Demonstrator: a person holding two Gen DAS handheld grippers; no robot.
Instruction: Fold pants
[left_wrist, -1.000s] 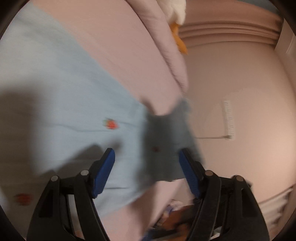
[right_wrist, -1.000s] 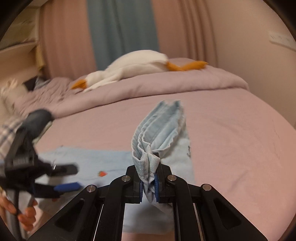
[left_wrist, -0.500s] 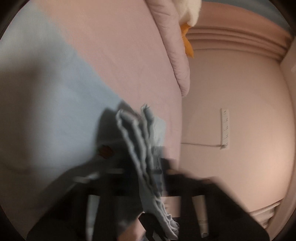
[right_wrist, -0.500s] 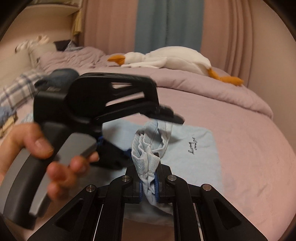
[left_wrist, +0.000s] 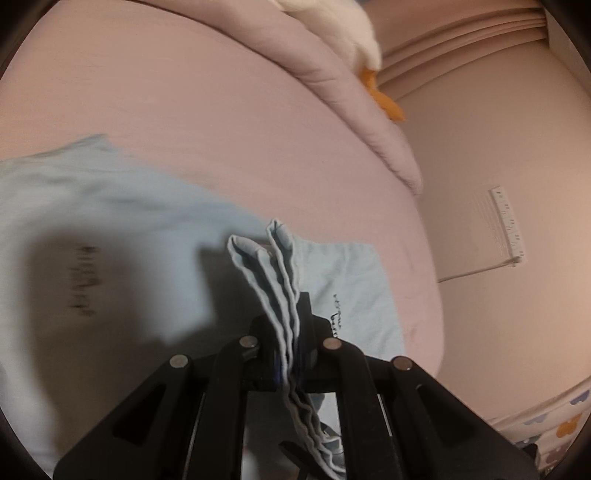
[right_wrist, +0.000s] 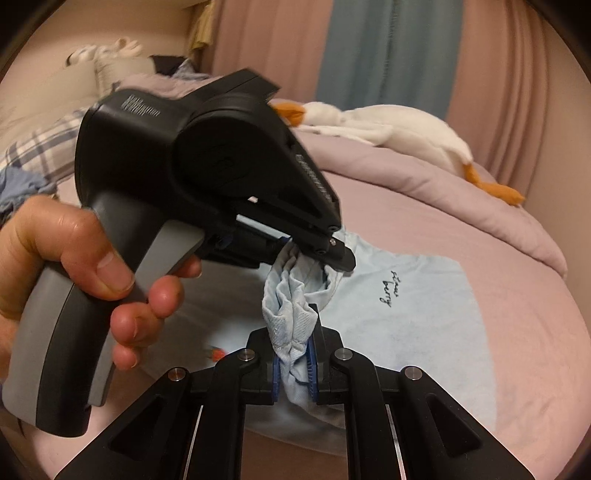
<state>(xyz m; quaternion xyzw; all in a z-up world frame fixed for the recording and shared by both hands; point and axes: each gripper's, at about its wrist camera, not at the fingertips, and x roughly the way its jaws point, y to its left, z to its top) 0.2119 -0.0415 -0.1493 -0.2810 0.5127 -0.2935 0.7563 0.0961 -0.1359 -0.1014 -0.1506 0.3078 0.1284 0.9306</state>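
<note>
Light blue pants (right_wrist: 413, 317) with small black lettering lie on the pink bed sheet (right_wrist: 524, 332); they also show in the left wrist view (left_wrist: 351, 280). My right gripper (right_wrist: 293, 363) is shut on a bunched waistband part of the pants, lifted above the bed. My left gripper (left_wrist: 288, 363) is shut on the same gathered pleats; in the right wrist view its black body (right_wrist: 207, 173) sits just behind, its tip (right_wrist: 317, 251) on the far end of the bunch.
A lilac duvet (right_wrist: 461, 192) with a white plush goose (right_wrist: 388, 125) lies across the far bed. Plaid bedding (right_wrist: 40, 147) is at the left. The bed's edge and a wall with a socket strip (left_wrist: 508, 229) are to the right in the left wrist view.
My left gripper was open over the flat pants a second ago; it has moved to the bunch held by my right gripper and shut on it. The right gripper kept its hold.
</note>
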